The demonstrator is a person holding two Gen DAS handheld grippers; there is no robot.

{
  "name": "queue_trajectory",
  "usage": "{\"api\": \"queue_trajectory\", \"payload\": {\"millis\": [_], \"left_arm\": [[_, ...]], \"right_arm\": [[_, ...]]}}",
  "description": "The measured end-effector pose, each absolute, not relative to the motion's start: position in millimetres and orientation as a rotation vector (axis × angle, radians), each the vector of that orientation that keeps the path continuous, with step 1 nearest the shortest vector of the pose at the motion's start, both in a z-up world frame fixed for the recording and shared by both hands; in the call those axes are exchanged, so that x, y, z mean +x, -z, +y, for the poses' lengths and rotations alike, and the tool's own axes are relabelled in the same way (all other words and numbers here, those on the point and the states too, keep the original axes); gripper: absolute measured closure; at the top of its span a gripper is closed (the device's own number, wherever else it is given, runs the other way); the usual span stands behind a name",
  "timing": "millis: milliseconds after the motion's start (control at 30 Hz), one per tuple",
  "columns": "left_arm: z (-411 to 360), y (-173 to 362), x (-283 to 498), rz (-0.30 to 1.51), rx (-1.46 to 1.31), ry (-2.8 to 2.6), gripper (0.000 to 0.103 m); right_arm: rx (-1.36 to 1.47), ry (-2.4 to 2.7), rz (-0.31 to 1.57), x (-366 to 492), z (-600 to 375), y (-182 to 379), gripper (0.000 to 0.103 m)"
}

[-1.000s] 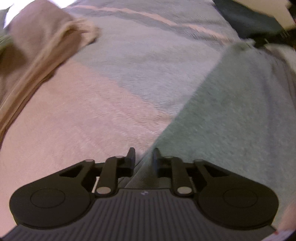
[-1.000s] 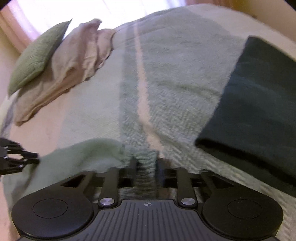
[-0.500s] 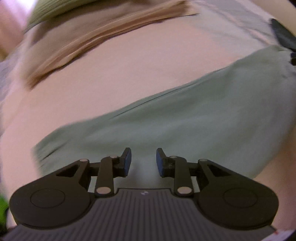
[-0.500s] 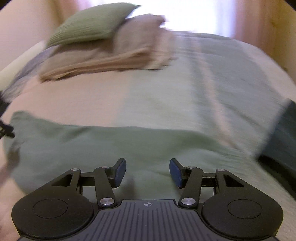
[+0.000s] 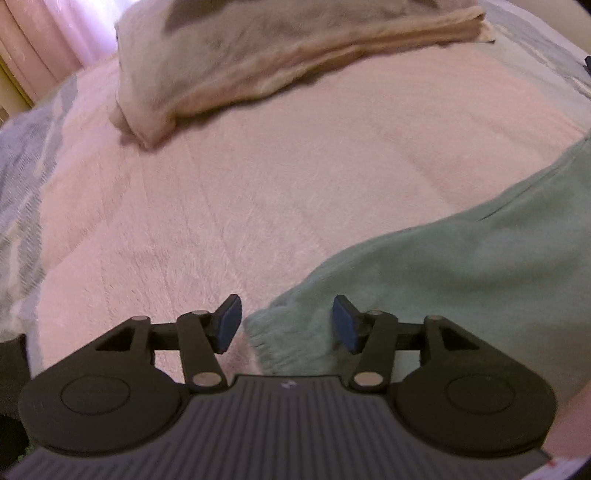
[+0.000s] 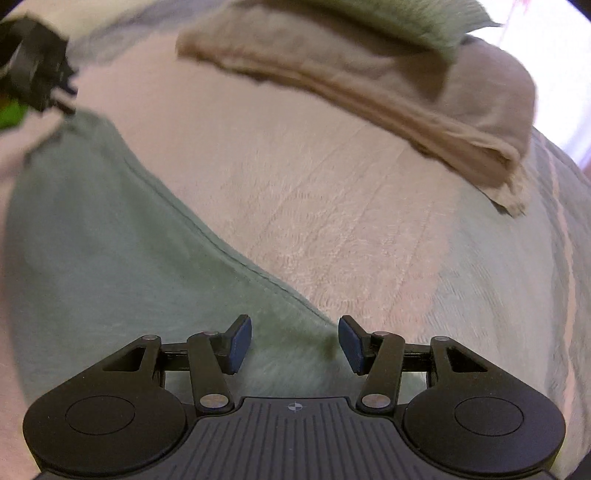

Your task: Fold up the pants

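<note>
Pale green pants (image 5: pixel 461 266) lie flat on the pink bedspread (image 5: pixel 258 184), stretching from the lower middle to the right edge of the left wrist view. My left gripper (image 5: pixel 287 321) is open, its fingers straddling the fuzzy end of the pants just above it. In the right wrist view the same pants (image 6: pixel 110 240) fill the left half, a seam running diagonally. My right gripper (image 6: pixel 294 343) is open over the opposite end of the fabric, nothing pinched. The left gripper (image 6: pixel 40 74) shows as a dark shape at the upper left there.
A beige folded blanket (image 5: pixel 295 55) lies across the far side of the bed, also in the right wrist view (image 6: pixel 406 92), with a green pillow (image 6: pixel 388 14) on top. Grey-green stripes (image 6: pixel 517 295) of the bedspread run along the right. Pink curtains (image 5: pixel 44 44) hang at far left.
A second ago both grippers were shut on the pants. They let go, opened wider, and both views swung toward the blanket; the pants now lie flat.
</note>
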State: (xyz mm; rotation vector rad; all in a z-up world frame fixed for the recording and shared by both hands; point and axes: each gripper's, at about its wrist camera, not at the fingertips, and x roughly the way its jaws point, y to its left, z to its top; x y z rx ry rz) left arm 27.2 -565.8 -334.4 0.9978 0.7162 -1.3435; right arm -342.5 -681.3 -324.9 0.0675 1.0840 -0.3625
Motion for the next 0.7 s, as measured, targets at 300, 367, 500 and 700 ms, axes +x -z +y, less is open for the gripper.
{"api": "queue_trajectory", "payload": {"millis": [300, 367, 500, 700], "left_arm": [[-558.0, 351.8, 38.2, 0.751, 0.967, 1.378, 0.078], [-550.6, 342.3, 34.6, 0.744, 0.946, 1.367, 0.080], [-538.0, 311.4, 42.1, 0.740, 0.839, 1.359, 0.081], [-550.9, 341.0, 62.4, 0.798, 0.813, 1.317, 0.081]], "right_arm": [[-0.109, 0.238, 1.302, -315.3, -693.1, 369.6, 0.103], [-0.094, 0.256, 1.301, -317.1, -692.5, 367.6, 0.103], [-0.077, 0.309, 1.250, -316.3, -692.1, 335.1, 0.103], [-0.021, 0.374, 1.221, -300.1, -724.7, 350.4, 0.103]]}}
